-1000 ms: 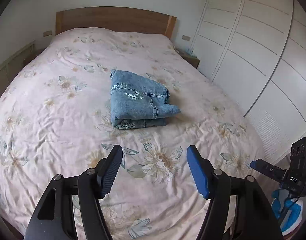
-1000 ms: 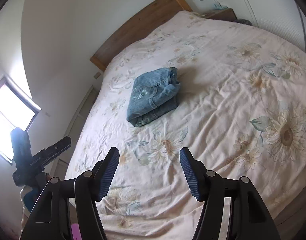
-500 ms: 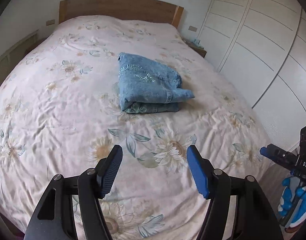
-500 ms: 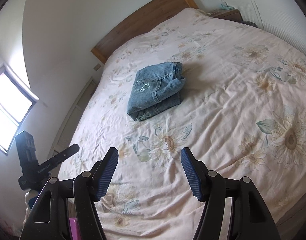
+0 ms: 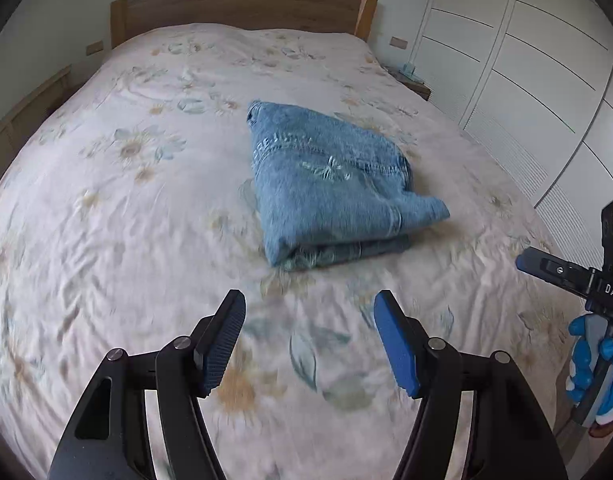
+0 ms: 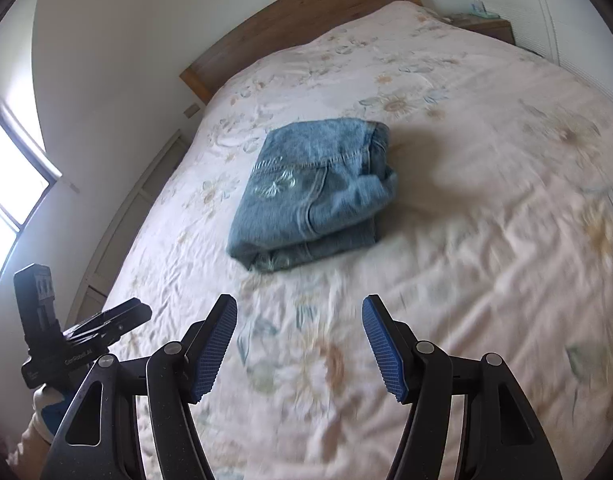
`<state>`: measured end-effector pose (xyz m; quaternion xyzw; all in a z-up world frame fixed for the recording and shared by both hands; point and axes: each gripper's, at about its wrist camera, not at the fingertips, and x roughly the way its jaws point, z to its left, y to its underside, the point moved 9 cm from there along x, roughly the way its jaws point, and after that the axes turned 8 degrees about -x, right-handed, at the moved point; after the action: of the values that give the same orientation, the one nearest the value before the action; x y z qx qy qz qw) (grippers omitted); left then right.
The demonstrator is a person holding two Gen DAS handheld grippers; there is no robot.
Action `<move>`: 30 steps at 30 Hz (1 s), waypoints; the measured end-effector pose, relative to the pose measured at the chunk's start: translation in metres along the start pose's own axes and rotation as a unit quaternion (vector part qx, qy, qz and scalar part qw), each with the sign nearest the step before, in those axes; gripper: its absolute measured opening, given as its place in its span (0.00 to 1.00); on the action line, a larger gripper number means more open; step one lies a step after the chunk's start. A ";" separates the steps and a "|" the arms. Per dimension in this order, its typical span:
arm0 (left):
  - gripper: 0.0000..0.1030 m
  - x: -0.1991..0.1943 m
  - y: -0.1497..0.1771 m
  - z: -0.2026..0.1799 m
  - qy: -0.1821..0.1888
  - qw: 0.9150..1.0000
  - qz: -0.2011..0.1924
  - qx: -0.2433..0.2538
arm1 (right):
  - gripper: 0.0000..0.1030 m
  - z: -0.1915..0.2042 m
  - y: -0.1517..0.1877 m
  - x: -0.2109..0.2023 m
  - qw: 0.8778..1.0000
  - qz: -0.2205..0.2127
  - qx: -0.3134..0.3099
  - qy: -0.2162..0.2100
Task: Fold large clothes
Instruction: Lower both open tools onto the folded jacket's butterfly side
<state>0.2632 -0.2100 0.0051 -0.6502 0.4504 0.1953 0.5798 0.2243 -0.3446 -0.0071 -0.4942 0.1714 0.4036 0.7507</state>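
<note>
A pair of blue jeans (image 5: pixel 330 184), folded into a thick bundle, lies in the middle of the bed; it also shows in the right wrist view (image 6: pixel 314 192). My left gripper (image 5: pixel 308 308) is open and empty, hovering over the bedspread a short way in front of the bundle. My right gripper (image 6: pixel 298 312) is open and empty too, just short of the bundle's near edge. The right gripper shows at the right edge of the left wrist view (image 5: pixel 546 268), and the left gripper at the lower left of the right wrist view (image 6: pixel 118 320).
The bed (image 5: pixel 106 200) has a pale floral cover and a wooden headboard (image 5: pixel 242 4). White wardrobe doors (image 5: pixel 526 80) line the right side, with a small bedside table (image 5: pixel 414 84). A window (image 6: pixel 10 184) is on the left wall.
Both grippers have moved forward toward the folded jeans, which now look larger and closer in both views. The jaws stay open. The jeans have not moved.
</note>
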 end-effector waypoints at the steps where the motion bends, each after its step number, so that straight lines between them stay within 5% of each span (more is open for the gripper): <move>1: 0.59 0.008 -0.010 -0.003 0.005 1.000 -0.001 0.005 | 0.65 -0.001 -0.009 0.008 1.000 -0.001 -0.005 0.000; 11: 0.59 0.099 -0.079 -0.026 0.039 0.996 -0.003 0.083 | 0.65 -0.010 -0.091 0.109 0.997 0.006 -0.079 0.012; 16: 0.59 0.148 -0.058 -0.013 0.047 0.994 0.024 0.091 | 0.65 -0.030 -0.073 0.163 0.994 0.038 -0.096 0.019; 20: 0.66 0.160 -0.040 -0.011 0.053 0.993 0.009 0.109 | 0.65 -0.054 -0.047 0.192 0.995 0.060 -0.080 0.015; 26: 0.77 0.174 -0.029 -0.018 0.029 0.986 0.000 0.165 | 0.66 -0.067 -0.033 0.200 0.997 0.049 -0.065 -0.001; 30: 0.77 0.163 -0.045 -0.019 0.053 0.988 0.012 0.142 | 0.66 -0.069 -0.035 0.192 0.996 0.054 -0.075 0.008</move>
<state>0.3795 -0.2897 -0.0906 -0.5651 0.5118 0.1017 0.6391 0.3789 -0.3281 -0.1434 -0.5422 0.1730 0.4514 0.6872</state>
